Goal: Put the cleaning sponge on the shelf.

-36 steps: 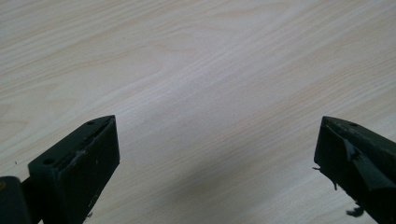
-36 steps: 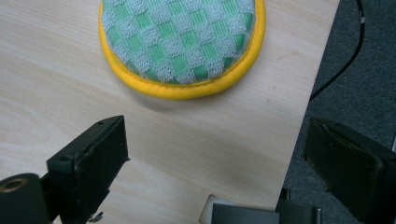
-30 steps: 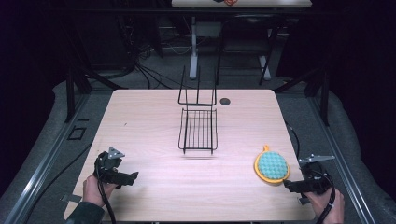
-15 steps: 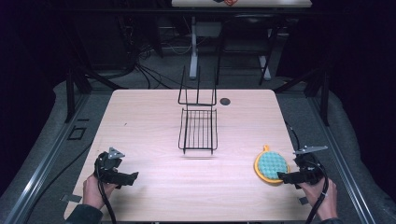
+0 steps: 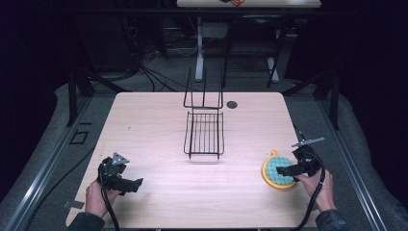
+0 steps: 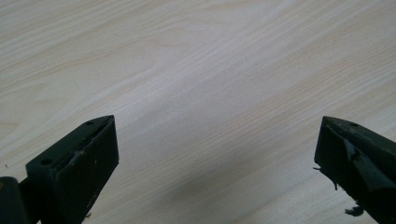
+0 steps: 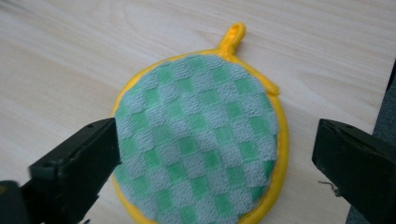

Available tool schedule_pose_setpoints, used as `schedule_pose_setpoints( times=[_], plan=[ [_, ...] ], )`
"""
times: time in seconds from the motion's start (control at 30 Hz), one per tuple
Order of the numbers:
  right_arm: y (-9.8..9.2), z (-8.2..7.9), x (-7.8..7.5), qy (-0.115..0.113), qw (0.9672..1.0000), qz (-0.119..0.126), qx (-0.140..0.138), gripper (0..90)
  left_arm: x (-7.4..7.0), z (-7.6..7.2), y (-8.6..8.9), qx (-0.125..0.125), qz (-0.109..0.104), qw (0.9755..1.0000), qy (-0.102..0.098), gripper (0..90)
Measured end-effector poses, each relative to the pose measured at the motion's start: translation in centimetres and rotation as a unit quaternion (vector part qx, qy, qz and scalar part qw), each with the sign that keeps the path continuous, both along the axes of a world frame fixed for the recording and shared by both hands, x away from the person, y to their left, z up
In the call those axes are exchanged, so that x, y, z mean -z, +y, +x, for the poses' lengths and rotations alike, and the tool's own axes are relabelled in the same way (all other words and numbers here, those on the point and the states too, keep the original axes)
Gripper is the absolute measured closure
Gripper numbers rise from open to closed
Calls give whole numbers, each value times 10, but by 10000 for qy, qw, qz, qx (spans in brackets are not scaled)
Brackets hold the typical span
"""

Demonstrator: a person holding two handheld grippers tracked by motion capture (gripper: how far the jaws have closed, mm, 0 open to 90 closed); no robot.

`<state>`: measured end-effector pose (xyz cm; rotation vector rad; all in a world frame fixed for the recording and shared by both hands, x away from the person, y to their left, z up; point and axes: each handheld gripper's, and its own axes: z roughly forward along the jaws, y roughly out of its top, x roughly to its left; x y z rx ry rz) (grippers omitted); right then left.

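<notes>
Right gripper (image 7: 212,154) hangs over the round green-checked potholder (image 7: 198,140), jaws wide apart, straddling it, nothing gripped. Potholder lies flat on the table (image 5: 154,125), near its right edge. Left gripper (image 6: 215,158) gapes, empty. Risk: the thin, flat cloth may slide away, jaws closing on nothing.

The right gripper (image 5: 284,171) has moved forward over the round potholder (image 5: 278,171), jaws apart.
</notes>
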<state>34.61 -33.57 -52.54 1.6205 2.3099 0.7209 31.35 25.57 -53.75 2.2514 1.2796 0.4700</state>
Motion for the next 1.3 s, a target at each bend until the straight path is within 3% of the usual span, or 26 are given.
schedule_pose_setpoints(
  times=[0.07, 0.27, 0.3, 0.53, 0.7, 0.8, 1.0, 1.1, 1.3],
  plan=[
    [0, 7, 2, 36, 10000, 42, -3, 137, 0, 0, -1, 7, 22, 10000, 16, 0],
    [2, 16, 6, 127, 9999, 53, 52, 205, 0, 2, -2, 35, -26, 10000, -20, 0],
    [1, 18, 8, 172, 9998, 10, 126, 295, -1, 3, -1, 65, -63, 10000, 0, 0],
    [-2, 17, 16, 384, 9989, 84, 261, 411, 0, 1, -6, 163, -17, 9998, 75, 0],
    [-3, 16, 18, 374, 9988, 155, 282, 482, 2, -1, -6, 142, 0, 9999, 55, 0],
    [-4, 15, 17, 365, 9988, 166, 295, 581, 2, -1, -6, 150, 47, 9999, 68, 0],
    [-8, 12, 18, 225, 9990, 222, 318, 683, 2, -1, -8, 163, 77, 9998, 84, 0],
    [-7, 7, 19, -39, 9992, 228, 341, 798, 1, -1, -9, 201, 110, 9997, 88, 0],
    [-7, 4, 16, -160, 9989, 240, 364, 842, 2, 0, -7, 174, 98, 9998, 90, 1]
  ],
)
